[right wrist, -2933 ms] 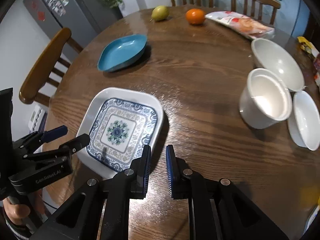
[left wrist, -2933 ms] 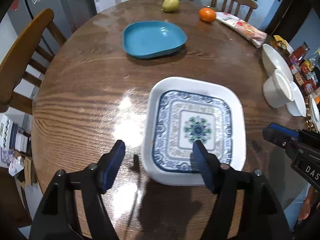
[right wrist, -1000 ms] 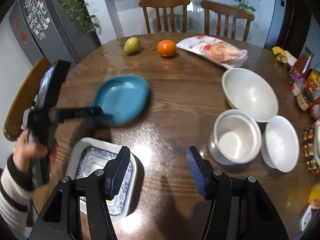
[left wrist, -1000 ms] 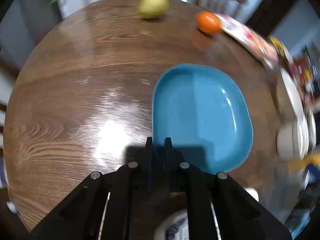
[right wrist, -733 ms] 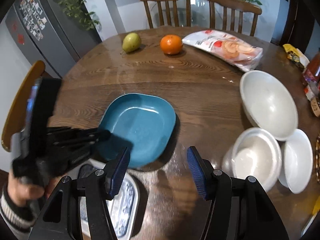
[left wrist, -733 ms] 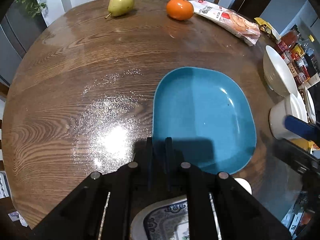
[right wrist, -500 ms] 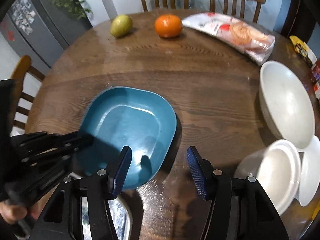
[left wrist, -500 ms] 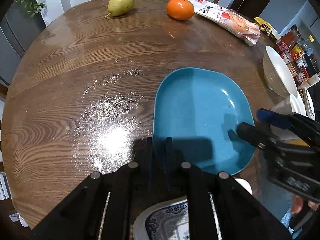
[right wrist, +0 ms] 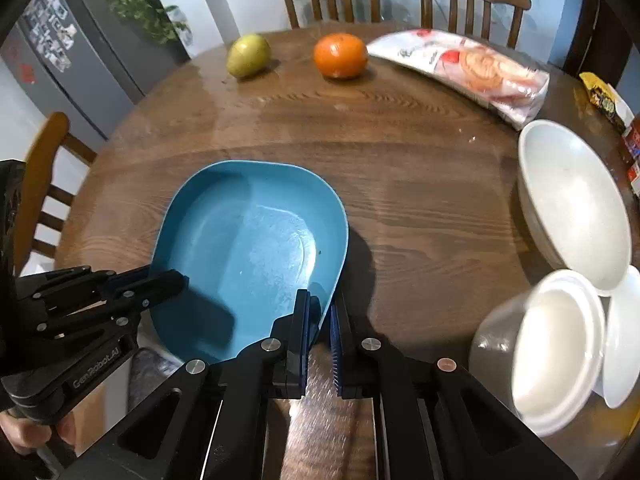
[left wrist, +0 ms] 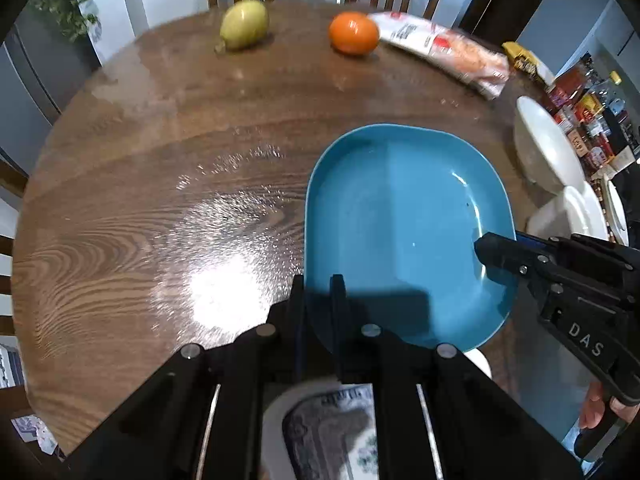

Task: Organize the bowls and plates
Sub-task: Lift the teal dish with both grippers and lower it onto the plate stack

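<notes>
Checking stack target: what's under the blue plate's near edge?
A patterned plate shows below the blue plate, near edge only; the rest is hidden by the left tongs. Both tongs grip the blue rim; right tongs. Contact between the plates can't be seen.

patterned plate (left wrist: 328,420): at 6 o'clock in the left wrist view, blurred, mostly hidden behind the left gripper's (left wrist: 318,292) arms.
blue plate (right wrist: 248,248): near rim hidden behind both grippers.
white cup (right wrist: 540,352): at 4 o'clock in the right wrist view, blurred.
small white bowl (right wrist: 620,336): cut off at 4 o'clock.
jars (left wrist: 588,116): at 2 o'clock, labels too small to read.
</notes>
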{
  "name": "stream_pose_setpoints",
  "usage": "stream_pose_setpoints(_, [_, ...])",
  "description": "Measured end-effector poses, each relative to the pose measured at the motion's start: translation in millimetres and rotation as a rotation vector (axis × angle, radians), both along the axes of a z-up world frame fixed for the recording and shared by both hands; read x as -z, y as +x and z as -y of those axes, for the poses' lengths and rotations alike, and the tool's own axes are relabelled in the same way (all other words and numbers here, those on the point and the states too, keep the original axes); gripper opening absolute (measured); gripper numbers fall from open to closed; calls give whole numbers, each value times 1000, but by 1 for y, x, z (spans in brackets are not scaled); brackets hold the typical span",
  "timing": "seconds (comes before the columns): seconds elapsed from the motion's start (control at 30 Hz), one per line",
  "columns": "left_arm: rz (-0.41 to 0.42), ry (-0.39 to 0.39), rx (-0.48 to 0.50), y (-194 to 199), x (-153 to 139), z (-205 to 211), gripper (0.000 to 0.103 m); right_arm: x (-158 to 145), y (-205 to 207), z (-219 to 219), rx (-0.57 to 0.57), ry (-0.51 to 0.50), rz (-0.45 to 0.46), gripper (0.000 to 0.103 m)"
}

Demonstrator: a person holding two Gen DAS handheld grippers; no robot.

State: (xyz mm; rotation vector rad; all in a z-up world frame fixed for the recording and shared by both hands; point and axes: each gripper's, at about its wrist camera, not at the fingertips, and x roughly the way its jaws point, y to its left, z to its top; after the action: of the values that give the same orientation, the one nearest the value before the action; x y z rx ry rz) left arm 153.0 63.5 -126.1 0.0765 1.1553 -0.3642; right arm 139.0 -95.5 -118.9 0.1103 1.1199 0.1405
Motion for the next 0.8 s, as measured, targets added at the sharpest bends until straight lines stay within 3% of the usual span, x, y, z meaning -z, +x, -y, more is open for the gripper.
stream_pose_setpoints(0.27, [54,-12,-71,-59,-33,-26,10,-34,-40,-8,-87,81,47,11])
stream_pose_setpoints(0.57, [-48,36,-119,-110,-10,-37,10,-8,-79,-21,-191,126,-52,11])
stream_pose_setpoints(0.8, [-48,118,-167,-123,-3,-34,12,5,-90,-26,-218,123,-87,11])
